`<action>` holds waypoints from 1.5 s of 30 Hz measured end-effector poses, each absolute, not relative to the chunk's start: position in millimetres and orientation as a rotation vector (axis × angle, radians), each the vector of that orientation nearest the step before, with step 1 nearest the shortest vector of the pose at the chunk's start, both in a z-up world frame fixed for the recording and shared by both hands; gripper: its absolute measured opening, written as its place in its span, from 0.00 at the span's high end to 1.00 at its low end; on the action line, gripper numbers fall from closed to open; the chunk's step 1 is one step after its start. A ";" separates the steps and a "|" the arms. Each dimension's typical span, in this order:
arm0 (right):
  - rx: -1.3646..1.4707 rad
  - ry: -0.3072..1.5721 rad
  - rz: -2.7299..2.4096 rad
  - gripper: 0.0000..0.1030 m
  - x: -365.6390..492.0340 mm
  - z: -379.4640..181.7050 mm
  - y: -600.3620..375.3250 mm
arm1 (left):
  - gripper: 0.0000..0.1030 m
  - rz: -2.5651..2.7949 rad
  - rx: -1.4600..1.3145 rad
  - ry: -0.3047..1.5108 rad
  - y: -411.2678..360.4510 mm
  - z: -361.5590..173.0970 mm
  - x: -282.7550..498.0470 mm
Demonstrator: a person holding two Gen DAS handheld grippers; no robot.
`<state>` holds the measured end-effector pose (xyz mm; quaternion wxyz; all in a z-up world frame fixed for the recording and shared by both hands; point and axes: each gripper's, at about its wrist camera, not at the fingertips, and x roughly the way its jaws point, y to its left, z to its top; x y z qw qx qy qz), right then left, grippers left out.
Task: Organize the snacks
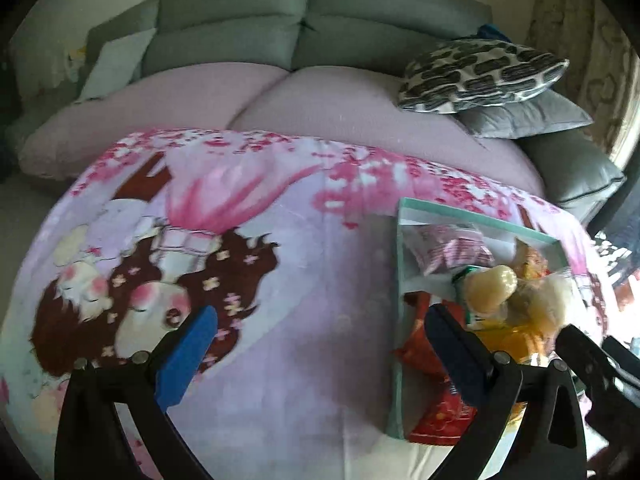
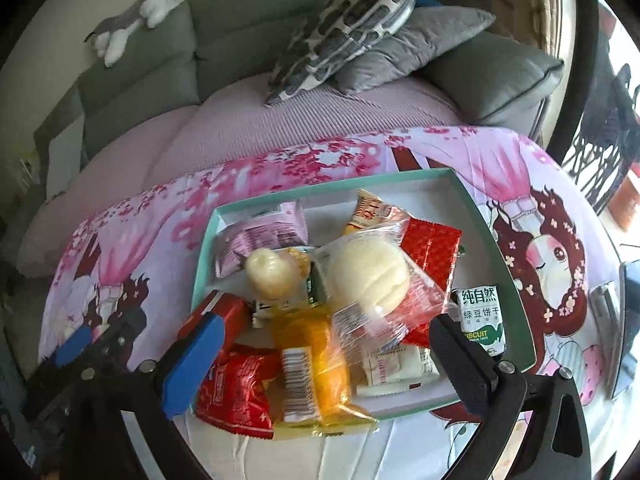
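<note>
On the cartoon-print cloth (image 2: 540, 184): teal-rimmed tray (image 2: 472, 200) is sitting near the cloth's right side, long edge running toward the sofa (image 2: 140, 80).
Tray contents: snacks are piling up loosely inside it.
Far left corner: pink wrapped pack (image 2: 262, 236) is lying flat against the rim.
Centre: round pale bun in clear wrap (image 2: 366, 276) is resting on top of the heap, touching the red foil pack (image 2: 434, 248); a smaller pale wrapped bun (image 2: 272, 276) is sitting just beside it.
Near edge: orange-yellow pack (image 2: 316, 360) and red packet (image 2: 236, 392) are overhanging the tray's near rim.
Right edge: green bean biscuit pack (image 2: 482, 320) is standing upright against the wall.
Left gripper (image 1: 320, 356): jaws are gaping wide, gripping nothing, hovering over bare cloth just left of the tray (image 1: 400, 280).
Right gripper (image 2: 324, 360): jaws are spread wide, nothing gripped, straddling the orange-yellow pack at the tray's near edge.
Background: patterned pillow (image 2: 344, 36) is leaning on a grey pillow (image 2: 412, 48); plush toy (image 2: 132, 20) is lying on the sofa back.
</note>
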<state>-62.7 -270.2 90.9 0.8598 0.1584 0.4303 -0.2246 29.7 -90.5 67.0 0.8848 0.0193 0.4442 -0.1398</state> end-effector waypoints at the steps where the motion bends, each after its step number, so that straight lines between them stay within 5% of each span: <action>1: 0.302 0.904 -0.480 0.00 -63.8 91.3 -265.5 | 0.00 -0.273 0.037 0.926 -87.9 66.9 29.0; 17: 0.265 0.935 -0.461 0.00 -83.8 90.3 -256.0 | 0.00 -0.181 0.178 1.064 -84.9 54.9 12.3; 45: 0.241 0.934 -0.492 0.00 -106.7 101.9 -232.5 | 0.00 -0.130 0.172 1.043 -49.0 74.5 -5.9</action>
